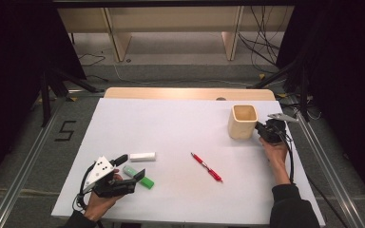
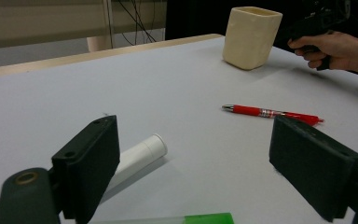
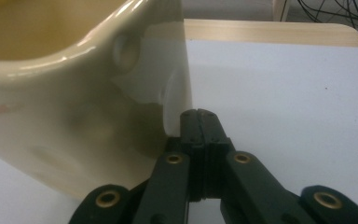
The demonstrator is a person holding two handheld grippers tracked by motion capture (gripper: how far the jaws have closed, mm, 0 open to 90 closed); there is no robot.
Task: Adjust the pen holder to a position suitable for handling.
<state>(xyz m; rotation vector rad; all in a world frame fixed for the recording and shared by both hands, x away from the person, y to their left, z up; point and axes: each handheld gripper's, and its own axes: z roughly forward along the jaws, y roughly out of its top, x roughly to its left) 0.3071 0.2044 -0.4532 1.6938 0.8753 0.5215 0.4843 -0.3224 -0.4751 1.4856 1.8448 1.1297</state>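
Right hand-held gripper (image 3: 199, 116): jaws pressed flat together with nothing between them, tips right at the lower corner of the cream cup (image 3: 74, 116); whether they touch it I cannot tell. In the high view this hand-held gripper (image 1: 264, 130) sits just right of the cup, held by a hand coming in from the near right.
Left hand-held gripper (image 2: 193, 168): jaws spread wide and empty, low over the near left part of the desk (image 1: 171, 128); in the high view it (image 1: 133, 167) is just near the white tube.
Cream cup (image 1: 242, 121): upright at the far right of the desk, open mouth up.
Red pen (image 1: 206, 167): lying flat near the middle of the desk, well apart from the cup.
White tube (image 1: 142, 156): lying on its side, near left.
Green-capped piece (image 1: 139, 177): lying just near the white tube, under the left jaws.
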